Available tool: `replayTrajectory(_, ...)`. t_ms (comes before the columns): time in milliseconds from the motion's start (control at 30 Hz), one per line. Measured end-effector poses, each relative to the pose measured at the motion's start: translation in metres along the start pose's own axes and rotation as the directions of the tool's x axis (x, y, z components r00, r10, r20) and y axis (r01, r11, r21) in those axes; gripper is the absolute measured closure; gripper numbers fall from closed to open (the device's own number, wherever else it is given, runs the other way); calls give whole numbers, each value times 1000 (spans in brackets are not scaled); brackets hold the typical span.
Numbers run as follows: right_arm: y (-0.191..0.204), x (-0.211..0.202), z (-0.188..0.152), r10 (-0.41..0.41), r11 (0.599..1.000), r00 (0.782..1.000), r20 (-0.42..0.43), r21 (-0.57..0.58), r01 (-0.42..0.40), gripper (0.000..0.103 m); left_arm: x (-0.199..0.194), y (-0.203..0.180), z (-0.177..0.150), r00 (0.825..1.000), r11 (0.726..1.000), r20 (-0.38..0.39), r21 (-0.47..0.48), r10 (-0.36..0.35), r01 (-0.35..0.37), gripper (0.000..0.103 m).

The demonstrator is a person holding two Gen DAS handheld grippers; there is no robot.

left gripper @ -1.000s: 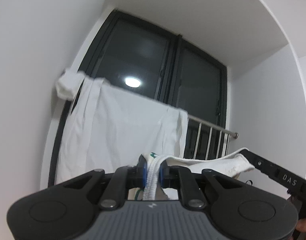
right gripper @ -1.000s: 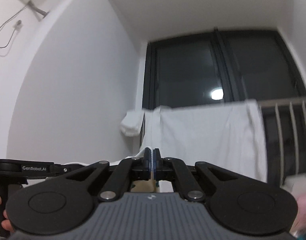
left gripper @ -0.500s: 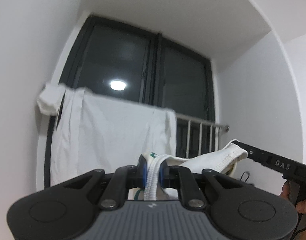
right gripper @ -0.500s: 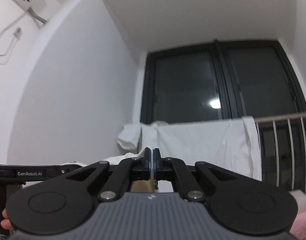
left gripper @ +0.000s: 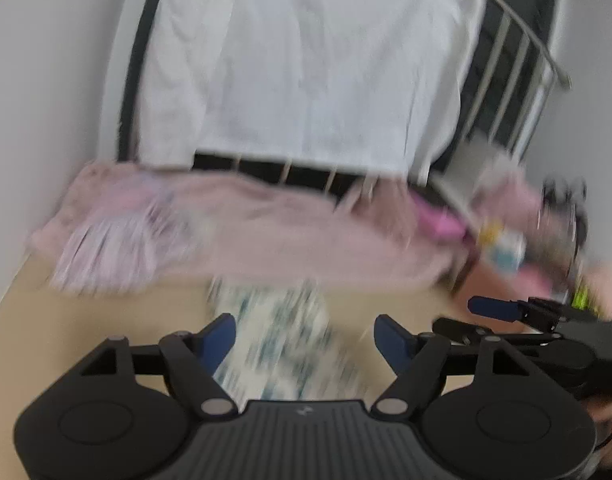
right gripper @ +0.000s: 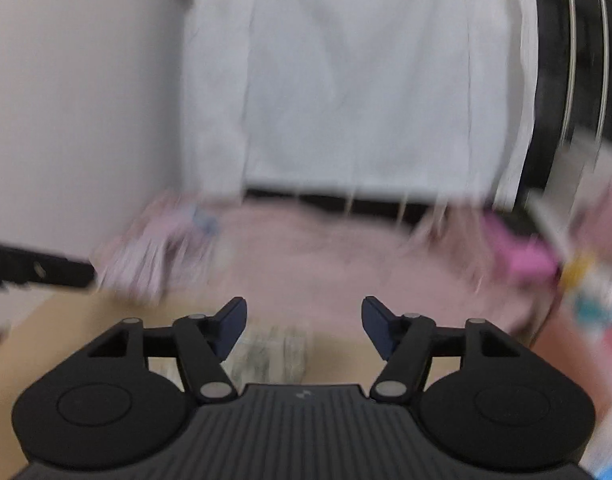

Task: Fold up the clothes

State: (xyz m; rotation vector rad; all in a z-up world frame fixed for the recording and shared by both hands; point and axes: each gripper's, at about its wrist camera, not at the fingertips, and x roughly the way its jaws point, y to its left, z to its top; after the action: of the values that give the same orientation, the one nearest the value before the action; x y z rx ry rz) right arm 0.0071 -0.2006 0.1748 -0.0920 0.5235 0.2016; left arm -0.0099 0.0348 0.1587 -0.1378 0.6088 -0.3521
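Observation:
A white garment with a blue-green print (left gripper: 289, 344) lies on the tan table (left gripper: 105, 328), blurred by motion. My left gripper (left gripper: 306, 334) hangs just above it, open, nothing between its blue pads. In the right wrist view the same garment (right gripper: 273, 350) shows below my right gripper (right gripper: 303, 322), which is open and empty too. The right gripper's fingertip (left gripper: 494, 307) also shows at the right of the left wrist view. The left gripper's black body (right gripper: 37, 270) enters the right wrist view from the left.
A heap of pink clothes (left gripper: 241, 232) lies across the back of the table, with a bright pink item (right gripper: 522, 256) at its right. Behind hangs a white sheet (left gripper: 314, 72) over a metal rail (left gripper: 518, 64). A white wall (right gripper: 77, 92) stands at the left.
Both grippers were shut on the white garment and tilted up toward the window. Both have since swung down fast toward the table and opened, and the garment now lies on the table.

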Motion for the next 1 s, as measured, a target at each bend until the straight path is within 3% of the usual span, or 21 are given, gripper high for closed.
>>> replayTrajectory(133, 25, -21, -111, 165, 986, 984, -69, 41, -162, 38, -11, -21, -106, 997, 980, -43, 190, 64, -55, 27)
replayTrajectory(200, 32, -31, -140, 195, 977, 977, -90, 112, -184, 38, -7, -29, -140, 985, 966, -87, 226, 150, -127, 27)
replayTrajectory(267, 37, -46, -160, 224, 963, 972, -67, 172, -210, 38, -8, -35, -161, 975, 961, -115, 226, 192, -162, 28)
replayTrajectory(300, 40, -53, -169, 231, 959, 971, -55, 184, -217, 38, -8, -33, -165, 975, 962, -119, 224, 188, -157, 33)
replayTrajectory(333, 43, -59, -177, 236, 956, 971, -46, 188, -224, 38, -9, -31, -170, 975, 963, -124, 223, 183, -153, 63)
replayTrajectory(367, 48, -60, -181, 236, 958, 970, -55, 178, -223, 45, -9, -28, -173, 974, 963, -131, 222, 183, -151, 85)
replayTrajectory(400, 54, -57, -186, 222, 966, 972, -75, 151, -209, 67, -7, -23, -172, 970, 961, -143, 226, 194, -159, 96)
replayTrajectory(433, 61, -54, -190, 207, 973, 974, -94, 123, -195, 78, -3, -18, -170, 966, 958, -151, 230, 208, -170, 98)
replayTrajectory(500, 74, -47, -196, 162, 983, 980, -118, 108, -150, 87, 8, -3, -155, 958, 946, -135, 242, 252, -215, 98)
replayTrajectory(633, 110, -28, -193, 142, 981, 981, -131, 152, -121, 87, 48, 22, -115, 918, 894, -98, 286, 386, -345, 99)
replayTrajectory(667, 124, -21, -191, 154, 978, 980, -128, 158, -133, 78, 57, 28, -105, 904, 878, -87, 296, 418, -377, 98)
replayTrajectory(700, 137, -12, -187, 178, 975, 976, -123, 157, -158, 52, 67, 34, -94, 890, 860, -77, 306, 449, -408, 98)
replayTrajectory(733, 150, -1, -181, 228, 967, 967, -117, 141, -211, 45, 72, 41, -84, 878, 847, -62, 303, 475, -437, 98)
replayTrajectory(767, 155, 5, -174, 268, 958, 958, -103, 136, -253, 47, 59, 46, -72, 878, 853, -34, 256, 478, -455, 97)
replayTrajectory(800, 144, -3, -163, 284, 950, 956, -72, 156, -271, 51, 41, 51, -66, 892, 872, 2, 210, 451, -442, 89)
replayTrajectory(833, 132, -10, -153, 300, 941, 953, -41, 175, -289, 50, 16, 58, -64, 913, 900, 36, 161, 405, -406, 76)
replayTrajectory(867, 121, -18, -142, 315, 932, 949, -10, 194, -308, 44, -7, 62, -64, 929, 922, 65, 114, 366, -371, 64)
replayTrajectory(900, 107, -26, -132, 317, 926, 948, 29, 207, -316, 33, -24, 62, -69, 935, 933, 71, 75, 347, -352, 44)
replayTrajectory(933, 85, -33, -121, 280, 935, 957, 73, 203, -290, 28, -39, 60, -74, 943, 943, 73, 41, 326, -329, 42)
replayTrajectory(1000, 51, -18, -92, 138, 977, 986, 91, 154, -151, 24, -50, 48, -88, 966, 967, 39, 12, 256, -256, 42)
